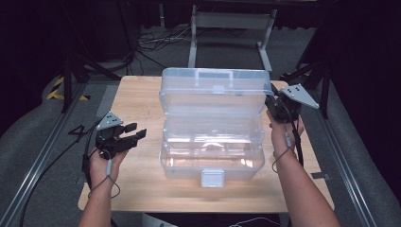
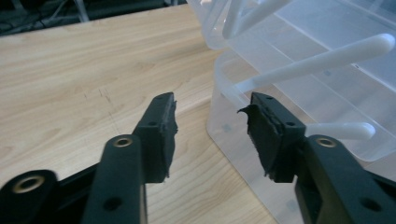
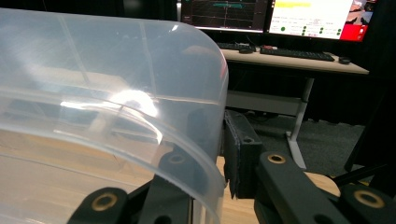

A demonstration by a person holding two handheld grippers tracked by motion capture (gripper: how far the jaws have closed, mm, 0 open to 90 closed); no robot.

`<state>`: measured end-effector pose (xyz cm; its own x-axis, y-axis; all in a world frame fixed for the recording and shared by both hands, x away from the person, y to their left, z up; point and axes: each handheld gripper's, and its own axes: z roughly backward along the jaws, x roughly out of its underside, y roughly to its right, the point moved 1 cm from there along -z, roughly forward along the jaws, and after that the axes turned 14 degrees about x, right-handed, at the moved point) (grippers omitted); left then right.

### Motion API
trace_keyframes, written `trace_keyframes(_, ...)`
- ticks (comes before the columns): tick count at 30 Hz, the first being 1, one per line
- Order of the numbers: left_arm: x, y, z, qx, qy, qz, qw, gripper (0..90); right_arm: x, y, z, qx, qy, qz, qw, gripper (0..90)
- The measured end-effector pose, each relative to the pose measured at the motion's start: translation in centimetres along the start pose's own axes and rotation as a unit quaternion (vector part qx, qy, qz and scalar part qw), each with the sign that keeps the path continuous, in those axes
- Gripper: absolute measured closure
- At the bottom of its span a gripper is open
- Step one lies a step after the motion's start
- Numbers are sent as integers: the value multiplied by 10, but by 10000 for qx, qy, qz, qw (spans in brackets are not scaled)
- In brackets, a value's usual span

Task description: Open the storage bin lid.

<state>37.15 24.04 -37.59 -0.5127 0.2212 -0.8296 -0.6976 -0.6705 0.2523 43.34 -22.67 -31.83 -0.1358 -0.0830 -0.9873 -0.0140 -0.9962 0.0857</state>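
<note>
The clear plastic tackle box (image 1: 211,142) stands in the middle of the wooden bench (image 1: 137,101), its lid (image 1: 215,92) swung up and back so the inside tray shows, with the white latch (image 1: 212,178) on the near wall.

The left hand-held gripper (image 1: 134,134) sits over the bench just left of the box, apart from it. In the left gripper view its jaws stand wide with only bare wood between them, and the left hand-held gripper (image 2: 212,128) grips nothing; the pad on the box side is close to the lower wall of the box, but whether it touches is hard to say. White hinge arms (image 2: 322,58) of the tray cross the view above.

The right hand-held gripper (image 1: 276,101) is at the right edge of the raised lid. In the right gripper view one jaw lies behind the cloudy lid wall and the other outside it, so the right hand-held gripper (image 3: 212,154) is clamped on the lid edge (image 3: 205,140). The inner jaw is only a dim shape through the plastic, and its pad cannot be made out clearly.

From above, the right jaws are largely hidden by the lid and the grey plate (image 1: 299,94). The box contents blur behind glare. Monitors (image 3: 271,16) on a far desk are cut off at the top.
</note>
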Motion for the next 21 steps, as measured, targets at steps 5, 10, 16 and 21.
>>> trace_keyframes(5, 2, -5, -4, -109, -136, 117, 9998, 451, -3, 1, -6, -59, -94, -9, 9999, 807)
trace_keyframes(10, 6, -8, -7, -273, -301, 172, 9990, 375, -5, 1, -10, -29, -106, 41, 9999, 811)
trace_keyframes(16, 13, -10, -8, -189, -282, 279, 9990, 295, -8, 1, -17, -28, -238, 42, 9997, 812)
trace_keyframes(21, 18, -10, -8, -70, -290, 402, 9987, 231, -11, 1, -23, -45, -376, 23, 9993, 813)
